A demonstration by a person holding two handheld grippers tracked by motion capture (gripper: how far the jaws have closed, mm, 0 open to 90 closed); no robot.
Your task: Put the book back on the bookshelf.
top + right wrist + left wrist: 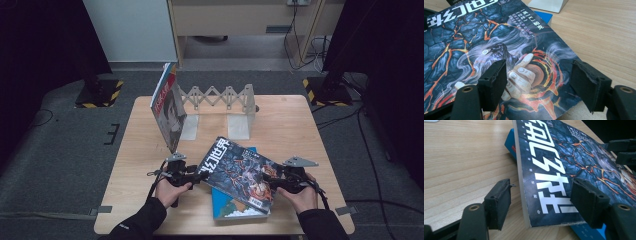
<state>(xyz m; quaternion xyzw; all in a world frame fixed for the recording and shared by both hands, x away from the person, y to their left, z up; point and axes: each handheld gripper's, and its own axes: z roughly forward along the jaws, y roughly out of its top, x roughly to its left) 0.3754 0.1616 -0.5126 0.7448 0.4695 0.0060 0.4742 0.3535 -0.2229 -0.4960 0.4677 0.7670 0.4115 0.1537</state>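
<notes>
Seemingly mid-pickup, the dark magazine (pixel 239 172) lies askew on a blue book (pixel 235 205) near the table's (pixel 140 165) front edge, the left claw (pixel 537 200) and right claw (pixel 537 82) released at its opposite ends; next, both must close to lift it toward the rack (pixel 220 97) behind.

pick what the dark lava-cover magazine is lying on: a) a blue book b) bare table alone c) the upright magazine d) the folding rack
a: the dark lava-cover magazine lies skewed across a blue book, whose blue edges stick out beneath it on the table.
</notes>
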